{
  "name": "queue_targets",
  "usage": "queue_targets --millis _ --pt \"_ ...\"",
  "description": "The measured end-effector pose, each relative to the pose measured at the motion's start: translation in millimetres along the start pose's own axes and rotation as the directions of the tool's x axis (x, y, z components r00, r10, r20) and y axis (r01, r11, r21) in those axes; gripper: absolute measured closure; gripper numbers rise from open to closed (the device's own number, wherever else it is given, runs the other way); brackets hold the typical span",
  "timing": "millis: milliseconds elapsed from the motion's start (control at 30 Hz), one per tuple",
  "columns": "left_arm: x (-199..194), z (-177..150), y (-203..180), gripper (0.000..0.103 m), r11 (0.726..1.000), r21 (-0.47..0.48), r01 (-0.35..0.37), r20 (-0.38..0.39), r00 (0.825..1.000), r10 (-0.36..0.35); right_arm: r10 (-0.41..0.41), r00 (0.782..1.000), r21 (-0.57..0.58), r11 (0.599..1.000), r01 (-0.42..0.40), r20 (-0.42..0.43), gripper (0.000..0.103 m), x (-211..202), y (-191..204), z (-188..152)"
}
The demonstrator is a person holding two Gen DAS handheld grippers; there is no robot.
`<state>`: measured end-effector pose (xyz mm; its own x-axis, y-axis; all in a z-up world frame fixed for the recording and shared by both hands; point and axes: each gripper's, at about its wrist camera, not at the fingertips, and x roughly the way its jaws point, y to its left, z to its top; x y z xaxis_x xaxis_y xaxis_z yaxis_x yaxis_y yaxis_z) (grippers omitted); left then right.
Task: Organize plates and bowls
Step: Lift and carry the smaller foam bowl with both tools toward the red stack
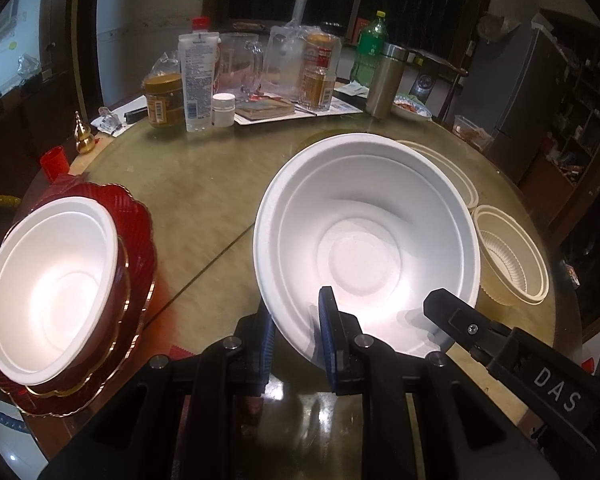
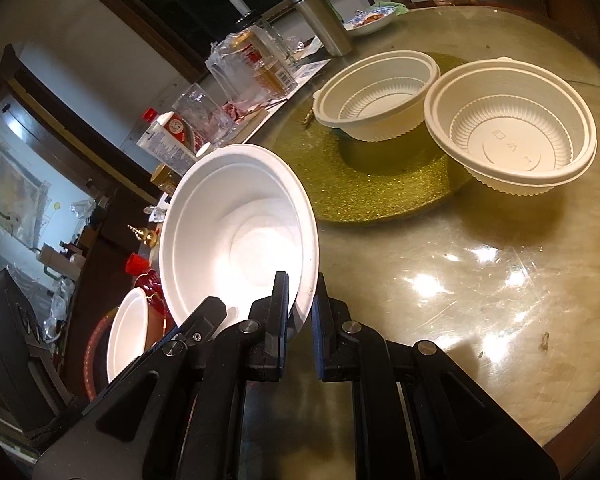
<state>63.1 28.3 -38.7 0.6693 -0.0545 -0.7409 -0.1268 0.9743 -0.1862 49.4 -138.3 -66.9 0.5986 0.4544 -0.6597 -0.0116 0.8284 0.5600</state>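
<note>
A white foam bowl (image 1: 364, 240) (image 2: 240, 232) hangs tilted above the round table, gripped from two sides. My left gripper (image 1: 296, 320) is shut on its near rim. My right gripper (image 2: 302, 292) is shut on the rim too, and it reaches in from the right in the left wrist view (image 1: 440, 308). A second white foam bowl (image 1: 52, 288) (image 2: 126, 332) sits nested in a red bowl on stacked red plates (image 1: 140, 240) at the left. Two cream ribbed plastic bowls (image 2: 376, 96) (image 2: 512, 124) stand on the table beyond; one rests on a gold glitter mat (image 2: 360, 184).
Across the far side of the table (image 1: 204, 184) stand bottles, jars, a glass mug (image 1: 240, 64), a steel flask (image 1: 384, 84) and a green bottle (image 1: 370, 48). A small dish of food (image 1: 412, 108) sits near the flask. Shelves and a fridge stand off to the right.
</note>
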Motion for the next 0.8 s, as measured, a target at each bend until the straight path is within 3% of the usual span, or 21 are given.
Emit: queue_targets --millis 300,800 --pt "-16.3 -0.7 16.2 0.083 1.0 -0.03 0.007 0.032 0.999 -0.006 0.029 1.0 -0.033 0.999 -0.028 0.003 0.093 -3.6 15.3 -2.8" --pt "-46.8 2.8 53.7 0.083 0.995 -0.094 -0.032 0.102 0.994 0.042 0.094 0.995 -0.129 0.987 -0.095 -0.01 0.093 -1.2 66.8 -9.6"
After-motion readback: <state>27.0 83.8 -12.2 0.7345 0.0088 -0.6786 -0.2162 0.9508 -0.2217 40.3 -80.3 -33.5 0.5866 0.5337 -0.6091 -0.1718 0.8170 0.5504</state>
